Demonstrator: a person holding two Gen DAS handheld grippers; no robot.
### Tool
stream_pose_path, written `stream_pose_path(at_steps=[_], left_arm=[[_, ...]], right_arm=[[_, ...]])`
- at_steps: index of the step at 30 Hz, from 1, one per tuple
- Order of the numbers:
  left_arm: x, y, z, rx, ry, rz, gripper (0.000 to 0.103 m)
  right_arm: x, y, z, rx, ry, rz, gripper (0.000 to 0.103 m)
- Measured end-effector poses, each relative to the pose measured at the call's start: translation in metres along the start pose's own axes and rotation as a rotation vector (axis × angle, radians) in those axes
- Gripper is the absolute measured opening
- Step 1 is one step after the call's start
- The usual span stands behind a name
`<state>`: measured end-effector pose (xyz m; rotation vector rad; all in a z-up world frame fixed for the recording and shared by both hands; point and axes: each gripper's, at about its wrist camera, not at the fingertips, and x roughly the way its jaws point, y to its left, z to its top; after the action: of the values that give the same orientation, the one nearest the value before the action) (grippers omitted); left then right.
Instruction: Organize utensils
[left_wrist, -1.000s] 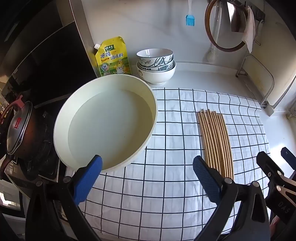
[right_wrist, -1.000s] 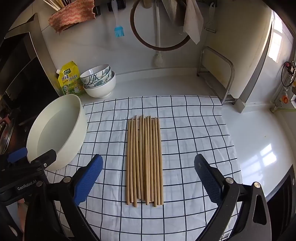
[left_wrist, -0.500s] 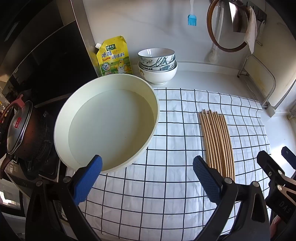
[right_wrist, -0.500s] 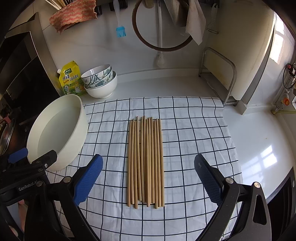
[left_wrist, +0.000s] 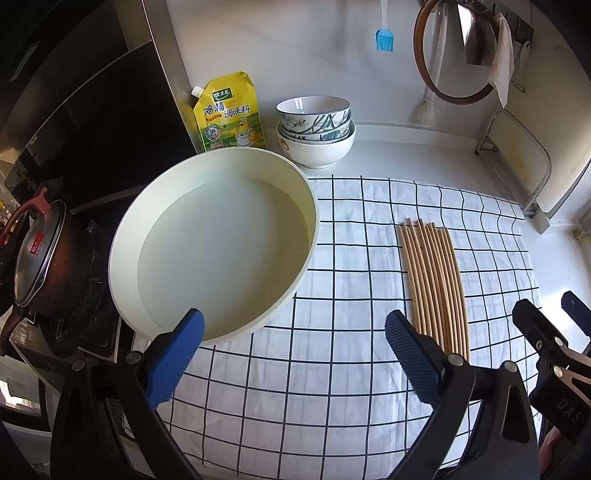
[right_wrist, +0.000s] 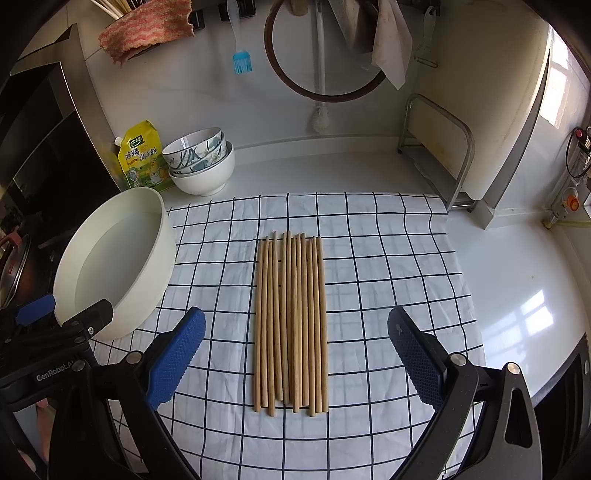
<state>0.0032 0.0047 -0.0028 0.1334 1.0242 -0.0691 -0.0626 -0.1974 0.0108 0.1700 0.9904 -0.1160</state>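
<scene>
Now | chopsticks between right claw fingers (untouched) | spread wide

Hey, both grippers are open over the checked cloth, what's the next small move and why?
Probably lower the right gripper onto the chopsticks: they lie centred between its open fingers, untouched, while the left gripper faces bare cloth beside the basin.

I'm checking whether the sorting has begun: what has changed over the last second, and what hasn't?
Hardly anything. The view from each wrist camera drifts slightly, so both hand-held grippers have shifted a little. The left hand-held gripper and right hand-held gripper remain open and empty. The chopsticks lie in the same row on the checked cloth, untouched, and the cream basin has not moved.
</scene>
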Motion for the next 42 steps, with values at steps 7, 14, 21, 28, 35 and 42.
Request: stream_pose_path(at_steps=[7,14,21,28,35,42], left_arm=[[0.0,0.0019,-0.0005,-0.001,0.0,0.0,0.097],[-0.0007,0.0006,-0.0007,0.003,-0.001,0.002,0.097],[-0.0008,0.0005,-0.0008,0.003,-0.001,0.003,0.097],[-0.0007,0.0006,-0.0007,0.002,0.0,0.002,0.097],[-0.0008,0.0006,-0.0005,0.004,-0.002,0.003,0.097],[-0.0008,-0.0013,-0.0012,-0.001,0.001,0.004,0.097]], right_arm=[[-0.0012,-0.0003,0.0004,0.012,-0.006,0.005,0.094],[-0.0016,-0.0019,-0.0001,0.016,-0.008,0.008,0.094],[-0.0017,-0.003,0.0003,0.019,-0.009,0.008,0.094],[-0.0017,-0.0026,-0.0002,0.02,-0.008,0.01,0.094],[-0.0012,-0.0025,-0.0006,0.029,-0.011,0.02,0.094],[-0.0006,-0.0025,-0.0007,0.028,-0.011,0.021,0.094]])
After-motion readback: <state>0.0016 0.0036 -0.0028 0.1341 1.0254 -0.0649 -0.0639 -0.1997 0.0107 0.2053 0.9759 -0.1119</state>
